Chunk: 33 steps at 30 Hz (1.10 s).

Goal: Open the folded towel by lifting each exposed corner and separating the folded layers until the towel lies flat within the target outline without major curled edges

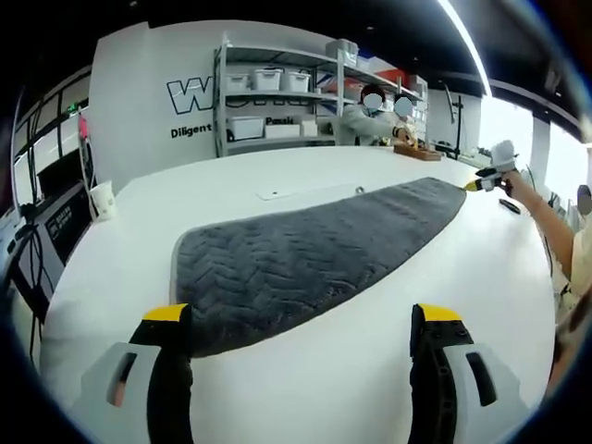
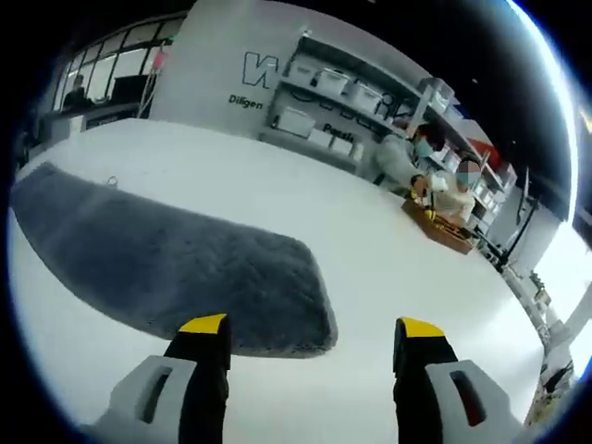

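In the left gripper view, the left gripper hovers with jaws spread wide and empty over the near edge of the long grey plush towel on the white table; a shallow pinch could snag both layers together. In the right gripper view, the right gripper, equally wide and empty, faces the towel's rounded end, which lies flat and folded lengthwise.

Towel dk grey, herringbone; table white; gripper tips yellow/blk
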{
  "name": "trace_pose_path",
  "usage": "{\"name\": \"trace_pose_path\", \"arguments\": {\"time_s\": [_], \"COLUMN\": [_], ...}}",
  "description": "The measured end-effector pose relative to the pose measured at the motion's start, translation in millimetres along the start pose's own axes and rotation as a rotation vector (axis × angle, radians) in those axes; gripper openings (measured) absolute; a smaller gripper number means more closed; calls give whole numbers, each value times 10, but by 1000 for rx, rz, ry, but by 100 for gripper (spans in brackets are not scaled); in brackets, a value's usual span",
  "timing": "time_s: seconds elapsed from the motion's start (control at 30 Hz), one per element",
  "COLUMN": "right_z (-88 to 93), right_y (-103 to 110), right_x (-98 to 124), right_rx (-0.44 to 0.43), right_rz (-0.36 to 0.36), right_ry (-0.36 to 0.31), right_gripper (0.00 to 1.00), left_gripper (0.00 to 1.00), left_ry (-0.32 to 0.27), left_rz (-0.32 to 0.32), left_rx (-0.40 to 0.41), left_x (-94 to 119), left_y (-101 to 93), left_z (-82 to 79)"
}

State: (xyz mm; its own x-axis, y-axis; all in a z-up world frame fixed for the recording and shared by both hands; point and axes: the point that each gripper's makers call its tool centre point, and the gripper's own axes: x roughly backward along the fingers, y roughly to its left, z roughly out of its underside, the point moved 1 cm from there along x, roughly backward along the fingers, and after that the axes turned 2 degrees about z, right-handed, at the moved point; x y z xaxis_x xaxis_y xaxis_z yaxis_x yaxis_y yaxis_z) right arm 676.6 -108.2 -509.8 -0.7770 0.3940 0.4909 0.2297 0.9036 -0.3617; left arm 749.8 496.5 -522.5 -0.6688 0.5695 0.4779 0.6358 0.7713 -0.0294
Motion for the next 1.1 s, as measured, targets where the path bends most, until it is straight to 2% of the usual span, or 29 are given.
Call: {"name": "trace_pose_path", "arguments": {"time_s": [0.17,0.43,0.63,0.83,1.1], "right_z": [64,-15,-78,-77,-91], "right_y": [307,722,908,1233,1486], "right_x": [93,292,435,664,954], "right_rx": [36,21,20,25,46], "right_rz": [-73,-182,-200,-259,-296], "right_ry": [48,41,18,-18,-37], "right_gripper": [86,95,98,99,99], "left_gripper": [96,96,96,96,96], "left_ry": [0,6,7,6,4], "left_rz": [-2,2,-1,-9,-5], "left_rx": [1,3,0,1,3], "left_x": [5,-4,6,16,7], "left_y": [6,-6,-4,6,-6], "left_z": [-2,6,3,0,-1]}}
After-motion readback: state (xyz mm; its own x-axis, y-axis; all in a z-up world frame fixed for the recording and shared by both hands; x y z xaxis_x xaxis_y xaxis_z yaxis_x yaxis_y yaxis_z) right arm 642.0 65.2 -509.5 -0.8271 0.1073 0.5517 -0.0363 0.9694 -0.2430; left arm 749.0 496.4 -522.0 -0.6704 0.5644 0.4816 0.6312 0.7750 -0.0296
